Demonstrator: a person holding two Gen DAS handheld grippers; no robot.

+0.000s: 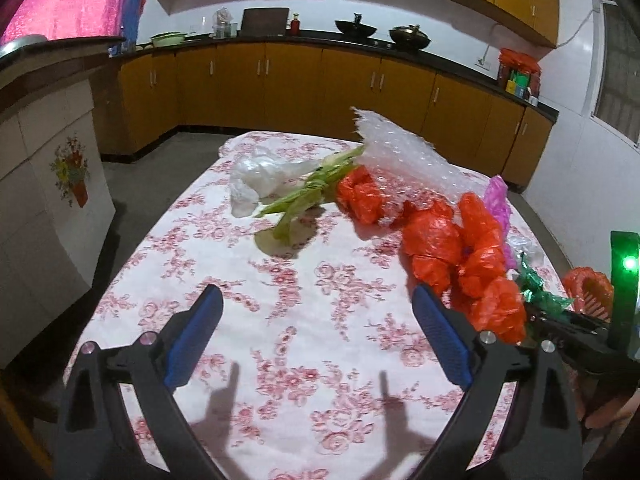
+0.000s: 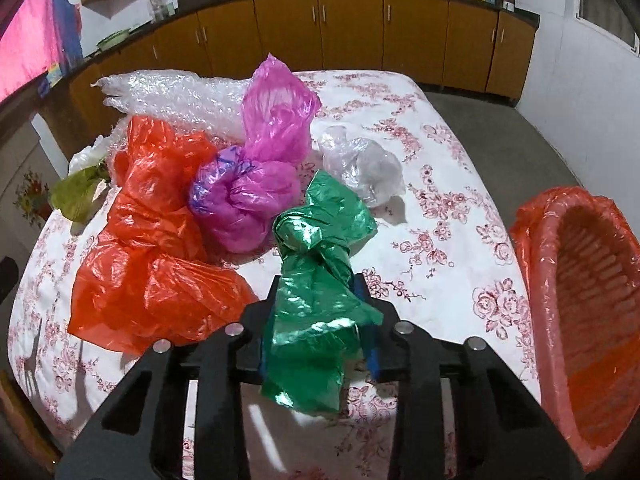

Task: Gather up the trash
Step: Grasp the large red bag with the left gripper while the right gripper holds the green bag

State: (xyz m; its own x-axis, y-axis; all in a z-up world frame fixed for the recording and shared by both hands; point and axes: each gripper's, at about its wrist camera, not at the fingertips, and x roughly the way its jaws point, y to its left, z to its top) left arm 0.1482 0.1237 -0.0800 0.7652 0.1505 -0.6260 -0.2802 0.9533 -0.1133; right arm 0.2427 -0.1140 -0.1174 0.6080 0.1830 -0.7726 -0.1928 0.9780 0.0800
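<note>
The knotted green plastic bag (image 2: pixel 320 272) sits pinched between the blue pads of the right tool (image 2: pixel 318 320), its long axis running along the fingers, knot end pointing away over the worktop (image 2: pixel 440 160). The orange bag (image 2: pixel 160 260), pink bag (image 2: pixel 264 168) and clear bag (image 2: pixel 368 172) lie just beyond it; the orange-lined basket (image 2: pixel 580 300) stands to the right. The left tool (image 1: pixel 316 340) is spread wide and holds nothing, above bare floral cloth

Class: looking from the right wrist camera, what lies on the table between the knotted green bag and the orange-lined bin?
Nothing: only bare flowered tablecloth separates the green bag from the bin. The right wrist view shows this.
</note>
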